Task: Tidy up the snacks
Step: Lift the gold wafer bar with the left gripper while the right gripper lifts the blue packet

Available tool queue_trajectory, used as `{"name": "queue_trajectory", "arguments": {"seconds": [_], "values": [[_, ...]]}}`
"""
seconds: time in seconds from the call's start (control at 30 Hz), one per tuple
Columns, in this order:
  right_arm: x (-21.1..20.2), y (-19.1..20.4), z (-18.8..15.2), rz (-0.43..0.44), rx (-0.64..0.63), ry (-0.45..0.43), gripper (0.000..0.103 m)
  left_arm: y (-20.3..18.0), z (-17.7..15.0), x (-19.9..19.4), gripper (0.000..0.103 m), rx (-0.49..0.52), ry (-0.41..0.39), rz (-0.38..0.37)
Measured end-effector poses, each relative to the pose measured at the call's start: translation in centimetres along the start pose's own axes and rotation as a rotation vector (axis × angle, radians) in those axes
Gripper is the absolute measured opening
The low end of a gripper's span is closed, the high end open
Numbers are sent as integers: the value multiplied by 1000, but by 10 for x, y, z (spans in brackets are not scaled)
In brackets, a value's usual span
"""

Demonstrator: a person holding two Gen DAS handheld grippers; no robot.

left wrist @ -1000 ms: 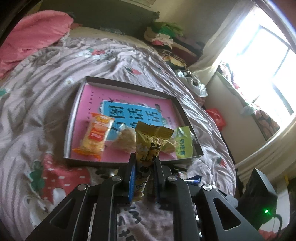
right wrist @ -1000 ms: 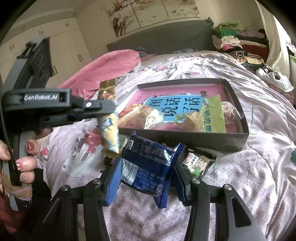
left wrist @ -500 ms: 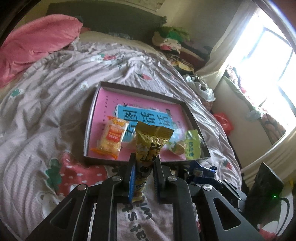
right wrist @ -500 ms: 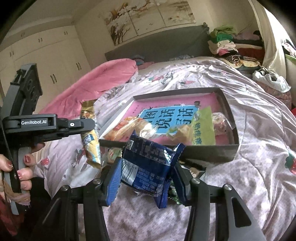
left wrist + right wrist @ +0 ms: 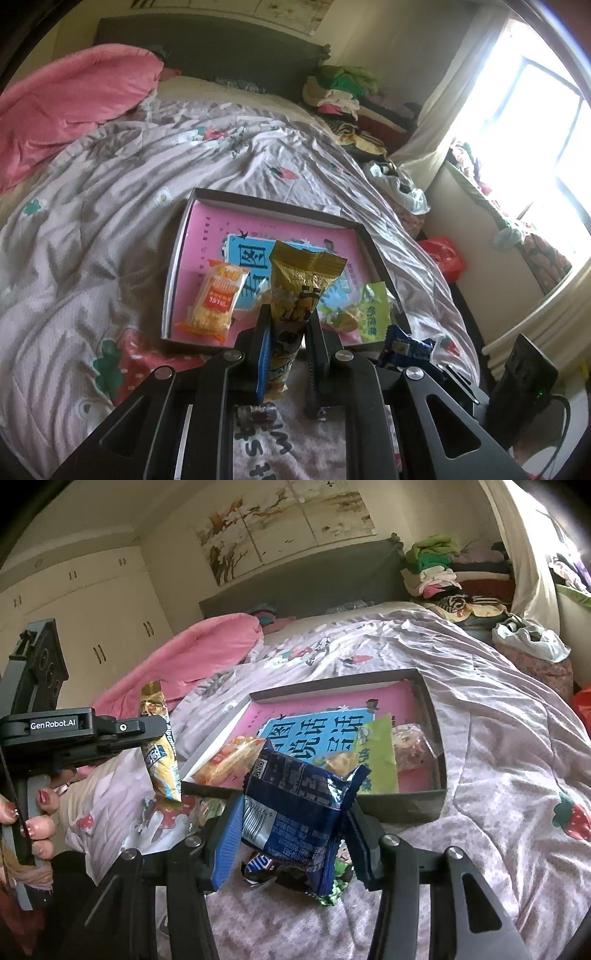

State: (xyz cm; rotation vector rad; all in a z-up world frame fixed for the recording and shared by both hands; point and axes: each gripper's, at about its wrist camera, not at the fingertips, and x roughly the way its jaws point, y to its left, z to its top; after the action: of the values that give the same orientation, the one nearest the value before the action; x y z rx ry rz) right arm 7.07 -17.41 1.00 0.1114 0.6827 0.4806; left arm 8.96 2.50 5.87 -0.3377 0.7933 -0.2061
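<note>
Bed quilt (image 5: 110, 229) w/ snack tray (image 5: 177, 258); left hand-held gripper (image 5: 288, 325) pinching gold packet (image 5: 299, 280), right hand-held gripper (image 5: 291, 823) pinching blue packet (image 5: 295, 797).

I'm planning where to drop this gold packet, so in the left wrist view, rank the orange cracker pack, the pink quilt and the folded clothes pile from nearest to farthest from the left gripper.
From the left gripper:
1. Orange cracker pack, in the box's near left corner.
2. Pink quilt, far left by the headboard.
3. Folded clothes pile, at the far right of the headboard.
</note>
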Motion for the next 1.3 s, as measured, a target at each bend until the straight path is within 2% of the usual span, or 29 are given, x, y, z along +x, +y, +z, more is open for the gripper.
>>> {"name": "queue_trajectory", "arguments": {"seconds": [0.8, 1.3], "values": [[-9, -28, 11, -60, 64, -55, 51, -6, 17, 21, 17, 19, -69, 28], [-11, -29, 17, -123, 28, -92, 51, -1, 15, 33, 17, 8, -73, 33]]}}
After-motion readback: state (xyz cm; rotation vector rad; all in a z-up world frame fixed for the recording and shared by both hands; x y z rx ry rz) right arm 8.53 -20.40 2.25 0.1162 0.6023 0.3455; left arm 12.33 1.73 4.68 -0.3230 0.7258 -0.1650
